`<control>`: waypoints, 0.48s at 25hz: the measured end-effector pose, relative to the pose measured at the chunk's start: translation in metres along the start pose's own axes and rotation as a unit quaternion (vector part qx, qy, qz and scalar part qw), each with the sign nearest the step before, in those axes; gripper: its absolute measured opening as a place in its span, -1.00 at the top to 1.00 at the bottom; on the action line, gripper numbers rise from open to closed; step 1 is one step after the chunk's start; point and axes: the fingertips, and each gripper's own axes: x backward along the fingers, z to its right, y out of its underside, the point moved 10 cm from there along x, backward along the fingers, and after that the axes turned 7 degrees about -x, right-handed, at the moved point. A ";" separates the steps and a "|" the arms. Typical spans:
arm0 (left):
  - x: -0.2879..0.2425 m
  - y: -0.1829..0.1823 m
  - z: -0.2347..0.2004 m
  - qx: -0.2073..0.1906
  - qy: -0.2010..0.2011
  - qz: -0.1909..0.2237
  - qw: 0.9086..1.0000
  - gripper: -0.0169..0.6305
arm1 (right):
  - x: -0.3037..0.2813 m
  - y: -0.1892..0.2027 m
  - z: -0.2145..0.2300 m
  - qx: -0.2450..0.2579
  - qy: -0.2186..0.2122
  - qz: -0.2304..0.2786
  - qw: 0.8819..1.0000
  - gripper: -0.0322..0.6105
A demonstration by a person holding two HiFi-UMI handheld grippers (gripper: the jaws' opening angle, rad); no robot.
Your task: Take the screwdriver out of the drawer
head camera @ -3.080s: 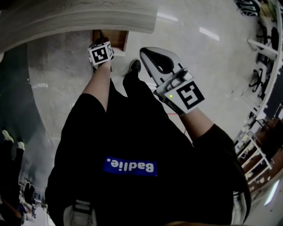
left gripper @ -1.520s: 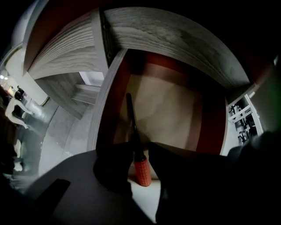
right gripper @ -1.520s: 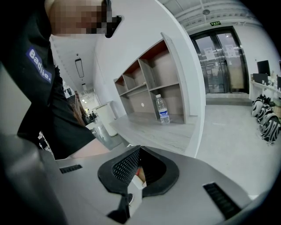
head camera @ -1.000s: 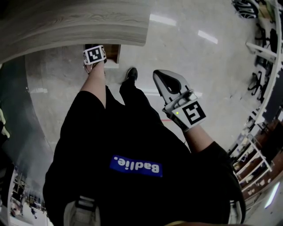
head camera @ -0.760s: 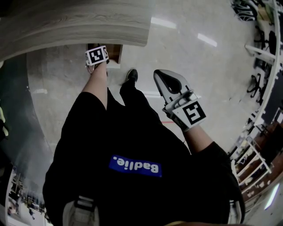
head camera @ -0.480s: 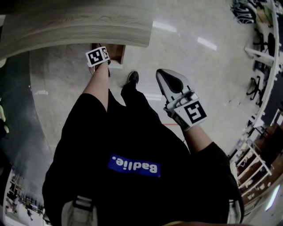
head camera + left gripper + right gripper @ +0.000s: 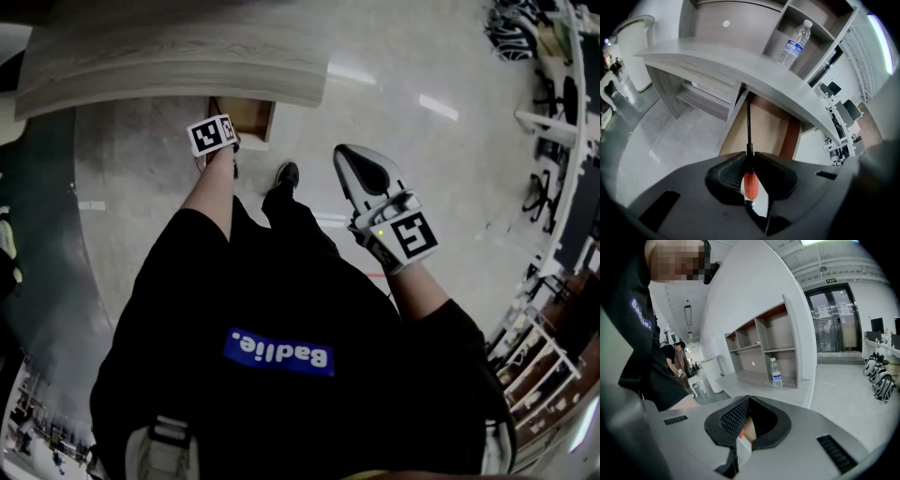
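The screwdriver (image 7: 749,185) has an orange-red handle and black shaft. The drawer (image 7: 761,129) is brown inside, the surface (image 7: 178,56) pale grey wood-grain. The bottle (image 7: 793,43) is clear with a blue label. The shirt (image 7: 234,281) is black with a blue patch.

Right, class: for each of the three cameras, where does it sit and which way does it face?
Head view: on the person's head, facing steeply down; shows shirt, forearms, shoe, drawer.
Left gripper view: rides the left claw, facing the desk; claw grips the screwdriver.
Right gripper view: rides the right claw, facing shelves; shirt at left.
Shared: both gripper views show the water bottle.
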 end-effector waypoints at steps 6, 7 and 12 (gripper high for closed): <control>0.037 0.003 0.009 -0.030 0.027 0.009 0.999 0.77 | -0.003 -0.010 -0.006 0.004 -0.008 0.018 1.000 0.81; 0.044 0.004 0.012 -0.031 0.032 0.010 0.999 0.77 | -0.003 -0.013 -0.007 0.003 -0.009 0.021 1.000 0.81; 0.068 0.007 0.012 -0.031 0.045 0.007 0.998 0.77 | -0.004 -0.026 -0.013 0.009 -0.017 0.037 0.999 0.81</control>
